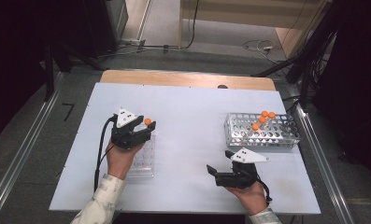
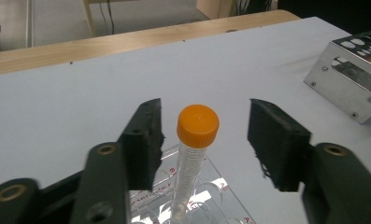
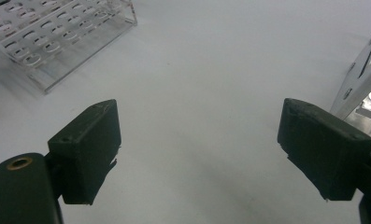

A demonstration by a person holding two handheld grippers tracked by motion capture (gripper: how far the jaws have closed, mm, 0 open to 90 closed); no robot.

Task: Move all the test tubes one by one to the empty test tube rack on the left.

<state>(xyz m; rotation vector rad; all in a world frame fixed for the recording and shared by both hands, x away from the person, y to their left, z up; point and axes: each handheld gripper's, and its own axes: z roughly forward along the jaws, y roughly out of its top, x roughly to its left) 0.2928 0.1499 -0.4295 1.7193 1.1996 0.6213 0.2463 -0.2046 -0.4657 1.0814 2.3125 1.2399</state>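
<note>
A clear tube with an orange cap (image 2: pixel 197 123) stands upright in a clear plastic rack (image 2: pixel 213 198). My left gripper (image 2: pixel 204 135) is open around the tube, with a gap between each pad and the cap. From above, the left gripper (image 1: pixel 145 125) sits over the far end of the clear rack (image 1: pixel 143 163), the orange cap (image 1: pixel 148 121) at its tips. My right gripper (image 1: pixel 219 161) is open at the front right of the table, nothing between its jaws. In its own view, the right gripper (image 3: pixel 199 149) faces bare white tabletop.
A perforated metal rack (image 1: pixel 262 133) at the right holds three orange-capped tubes (image 1: pixel 264 116). Its corner shows as the metal rack (image 2: pixel 356 79) and the metal rack (image 3: pixel 360 84) in the gripper views. The clear rack (image 3: pixel 57 37) lies far left. The white board (image 1: pixel 188 107) covers a wooden table.
</note>
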